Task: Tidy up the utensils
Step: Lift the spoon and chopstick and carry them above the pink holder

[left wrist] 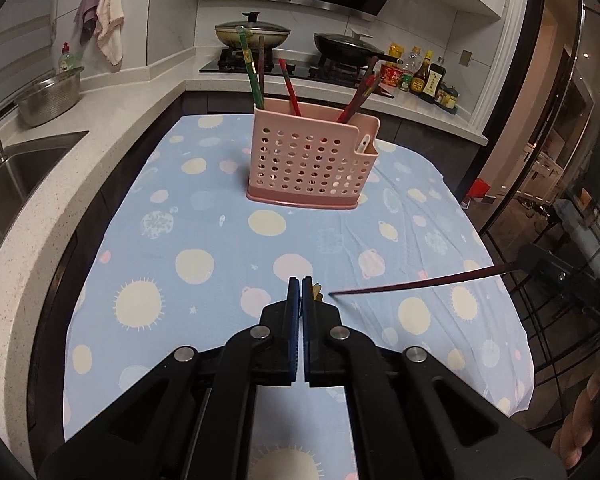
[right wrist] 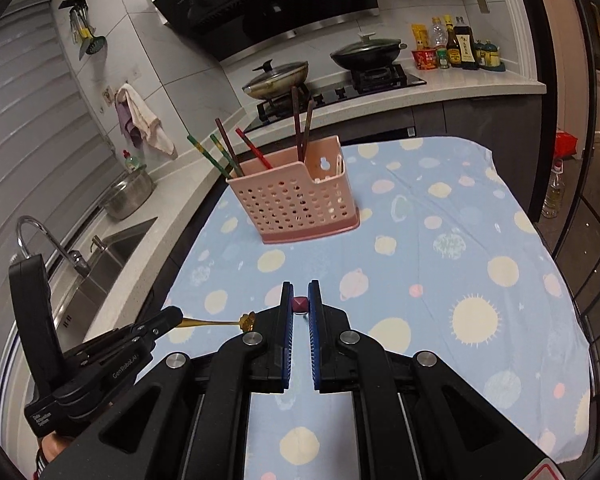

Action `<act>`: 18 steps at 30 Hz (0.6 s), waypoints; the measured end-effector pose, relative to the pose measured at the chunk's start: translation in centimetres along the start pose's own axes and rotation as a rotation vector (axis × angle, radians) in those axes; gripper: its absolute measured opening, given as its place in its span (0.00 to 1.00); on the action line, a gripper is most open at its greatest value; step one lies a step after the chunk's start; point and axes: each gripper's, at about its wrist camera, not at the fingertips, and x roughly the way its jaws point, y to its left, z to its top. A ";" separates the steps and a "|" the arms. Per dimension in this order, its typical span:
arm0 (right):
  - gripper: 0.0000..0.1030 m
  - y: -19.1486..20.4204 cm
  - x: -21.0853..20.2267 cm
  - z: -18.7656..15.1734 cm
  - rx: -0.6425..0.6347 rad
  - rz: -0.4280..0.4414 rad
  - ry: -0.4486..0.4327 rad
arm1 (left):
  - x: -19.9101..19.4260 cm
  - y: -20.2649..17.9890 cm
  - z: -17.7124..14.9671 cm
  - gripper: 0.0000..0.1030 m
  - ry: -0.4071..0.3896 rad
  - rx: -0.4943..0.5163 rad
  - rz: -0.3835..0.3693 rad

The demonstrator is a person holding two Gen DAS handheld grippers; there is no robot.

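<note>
A: Ahead of both grippers, across the spotted cloth [left wrist: 228,240] on the counter, stands the pink holder [left wrist: 312,160], chopsticks already leaning in it. The left gripper [left wrist: 301,292] is pinched tight on a thin gold spoon [right wrist: 220,323], its ornate end sticking out beside the fingertips.

B: And the right gripper [right wrist: 300,300]?

A: Clamped narrow on a dark red chopstick [left wrist: 416,281], gripped at its very butt, so the whole length juts out sideways toward the left gripper.

B: That's the worry, I'd say. Held by the end, the stick could swivel between the pads, or its far tip could catch the holder's rim on the way in.

A: Agreed. The spoon's grip looks slim too; a tilt might let it slide. And the two tools sit close, so crossing paths could knock one loose.
</note>
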 end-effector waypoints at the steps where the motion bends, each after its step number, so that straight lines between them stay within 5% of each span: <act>1: 0.07 0.0 0.0 0.5 0.001 0.003 -0.009 | -0.1 0.0 0.2 0.01 -0.006 0.003 0.000; 18: 0.07 1.3 1.2 11.4 -0.008 0.051 -0.202 | -0.4 0.5 10.5 0.01 -0.128 0.047 -0.001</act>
